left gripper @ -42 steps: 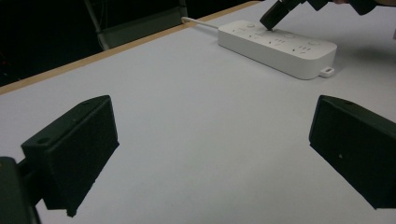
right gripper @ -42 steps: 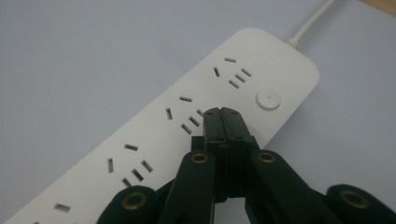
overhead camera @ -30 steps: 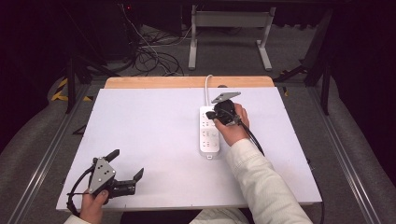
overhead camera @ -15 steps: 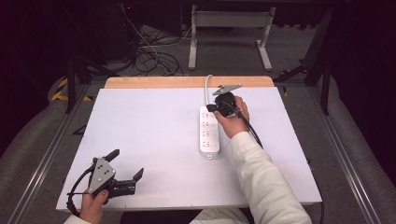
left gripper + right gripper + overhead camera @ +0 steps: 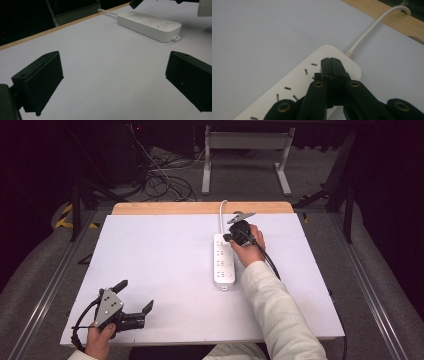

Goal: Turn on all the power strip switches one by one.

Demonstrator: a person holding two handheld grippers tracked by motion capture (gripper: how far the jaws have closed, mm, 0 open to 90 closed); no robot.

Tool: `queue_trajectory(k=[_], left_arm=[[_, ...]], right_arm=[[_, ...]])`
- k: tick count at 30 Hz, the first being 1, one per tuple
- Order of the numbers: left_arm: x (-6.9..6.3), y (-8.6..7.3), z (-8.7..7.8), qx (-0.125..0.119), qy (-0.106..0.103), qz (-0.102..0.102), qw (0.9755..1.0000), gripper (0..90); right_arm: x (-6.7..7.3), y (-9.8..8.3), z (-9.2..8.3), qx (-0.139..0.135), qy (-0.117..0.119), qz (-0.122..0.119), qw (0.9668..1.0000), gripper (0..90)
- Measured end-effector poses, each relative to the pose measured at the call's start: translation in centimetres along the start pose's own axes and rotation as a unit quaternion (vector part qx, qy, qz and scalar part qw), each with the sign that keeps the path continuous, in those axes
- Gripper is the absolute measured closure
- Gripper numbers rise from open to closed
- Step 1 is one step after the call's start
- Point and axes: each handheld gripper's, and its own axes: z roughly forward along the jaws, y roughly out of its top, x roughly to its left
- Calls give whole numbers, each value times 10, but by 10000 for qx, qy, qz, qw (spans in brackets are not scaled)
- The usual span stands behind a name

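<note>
Right gripper view: jaws clenched empty, right gripper [image 5: 333, 61] poised over cable end of white power strip [image 5: 294, 85] lying mid-table [image 5: 150, 250], probably about to press its switch, not yet done; left gripper [image 5: 136, 307] released, idle at near edge.

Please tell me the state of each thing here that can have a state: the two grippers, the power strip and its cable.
right gripper: jaws shut, empty, tips over the power strip's cable end.
left gripper: jaws open wide, nothing between them, low over the table.
power strip: lying flat, sockets up, no plug in the sockets that show.
cable: attached, running off the far edge.
</note>
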Motion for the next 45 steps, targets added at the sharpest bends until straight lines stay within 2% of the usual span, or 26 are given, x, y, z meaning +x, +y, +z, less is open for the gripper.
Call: queue_trajectory(k=[11, 24, 37, 45], left_arm=[[0, 0, 0, 3, 14, 40, 10000, 17], [0, 0, 0, -11, 1, 25, 10000, 17], [-1, 0, 0, -6, -3, -4, 10000, 17], [-1, 0, 0, 2, -5, 4, 10000, 18]], right_arm=[[-3, -7, 5, 176, -54, 34, 9998, 900], [-3, -11, 7, 148, -31, 54, 9999, 900], [-7, -16, 5, 149, 25, 265, 9995, 900], [-7, -16, 6, 158, 7, 268, 9995, 900]])
